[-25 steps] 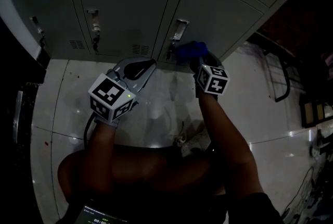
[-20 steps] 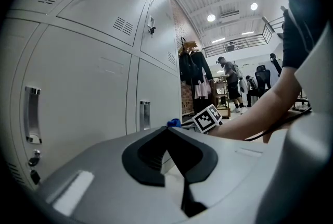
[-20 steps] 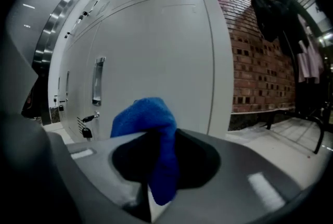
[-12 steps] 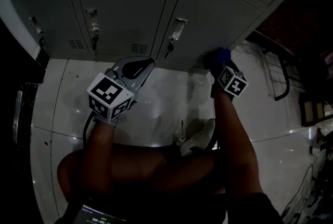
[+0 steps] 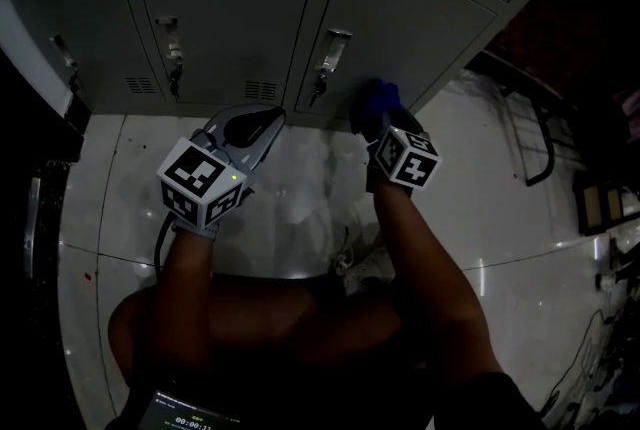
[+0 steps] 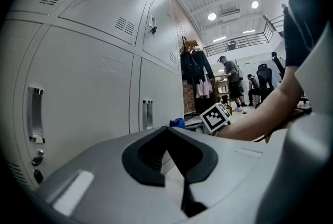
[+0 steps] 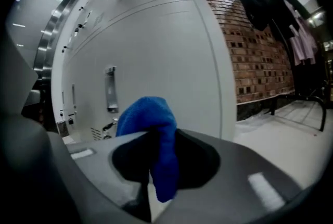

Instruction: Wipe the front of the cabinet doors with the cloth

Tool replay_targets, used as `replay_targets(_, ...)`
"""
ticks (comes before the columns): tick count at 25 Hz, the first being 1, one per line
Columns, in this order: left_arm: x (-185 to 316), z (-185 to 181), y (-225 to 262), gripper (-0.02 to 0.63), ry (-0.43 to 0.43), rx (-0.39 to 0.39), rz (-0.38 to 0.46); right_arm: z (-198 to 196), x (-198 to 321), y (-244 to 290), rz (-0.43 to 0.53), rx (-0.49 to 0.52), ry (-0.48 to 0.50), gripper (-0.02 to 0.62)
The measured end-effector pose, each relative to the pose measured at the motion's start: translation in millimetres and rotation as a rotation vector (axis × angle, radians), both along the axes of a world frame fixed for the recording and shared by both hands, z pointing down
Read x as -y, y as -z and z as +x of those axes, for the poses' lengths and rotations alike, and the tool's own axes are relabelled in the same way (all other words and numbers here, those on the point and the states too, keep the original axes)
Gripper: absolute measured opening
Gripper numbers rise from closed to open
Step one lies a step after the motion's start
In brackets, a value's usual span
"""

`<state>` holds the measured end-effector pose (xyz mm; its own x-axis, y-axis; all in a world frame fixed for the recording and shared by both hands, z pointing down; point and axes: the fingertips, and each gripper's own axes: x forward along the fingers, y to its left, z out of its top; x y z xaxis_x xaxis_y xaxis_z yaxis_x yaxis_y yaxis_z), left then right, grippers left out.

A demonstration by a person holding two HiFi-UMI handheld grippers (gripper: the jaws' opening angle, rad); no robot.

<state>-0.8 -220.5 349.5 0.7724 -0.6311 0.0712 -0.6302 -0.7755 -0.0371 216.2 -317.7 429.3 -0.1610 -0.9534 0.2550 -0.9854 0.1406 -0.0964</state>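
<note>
Grey cabinet doors (image 5: 235, 13) fill the top of the head view, each with a metal handle (image 5: 332, 48) and a lock. My right gripper (image 5: 381, 121) is shut on a blue cloth (image 5: 377, 101) and presses it against the bottom of the right-hand door (image 5: 420, 13), just right of that handle. In the right gripper view the cloth (image 7: 148, 113) bulges out between the jaws in front of the door (image 7: 161, 46). My left gripper (image 5: 248, 130) hangs shut and empty over the floor, short of the middle door. From the left gripper view the cloth (image 6: 177, 123) shows low against the doors (image 6: 83, 82).
Glossy white floor tiles (image 5: 300, 198) run up to the cabinet base. A black metal frame (image 5: 543, 153) stands to the right, beside a brick wall (image 7: 260, 56). The person's shoe (image 5: 362, 263) rests on the floor between the arms. Hanging clothes (image 6: 200, 79) and people stand further off.
The right gripper swept the cloth right to the door's edge, then back left toward the handle. The left gripper has barely moved.
</note>
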Motion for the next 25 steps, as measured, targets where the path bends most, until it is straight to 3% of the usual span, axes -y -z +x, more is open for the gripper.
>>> replay_targets(6,2.3,-2.3,2.0,0.0,0.011,-0.008,0.003,-111.6,-23.2,5.4,0.022,-0.008,0.23,0.077)
replay_targets(12,4.2,-6.3,6.1,0.0,0.022,-0.023,0.007,-170.1,-21.6,-23.9,-0.015,-0.053,0.328,0.077)
replay_targets(17,4.0,-6.2,7.1,0.0,0.02,-0.032,0.009,-168.3,-0.1,-49.9,-0.063,-0.055,0.284,0.077)
replay_targets(25,4.5,-4.9,5.9,0.0,0.011,-0.032,0.01,-123.3,24.4,-53.6,-0.084,-0.063,0.188,0.077)
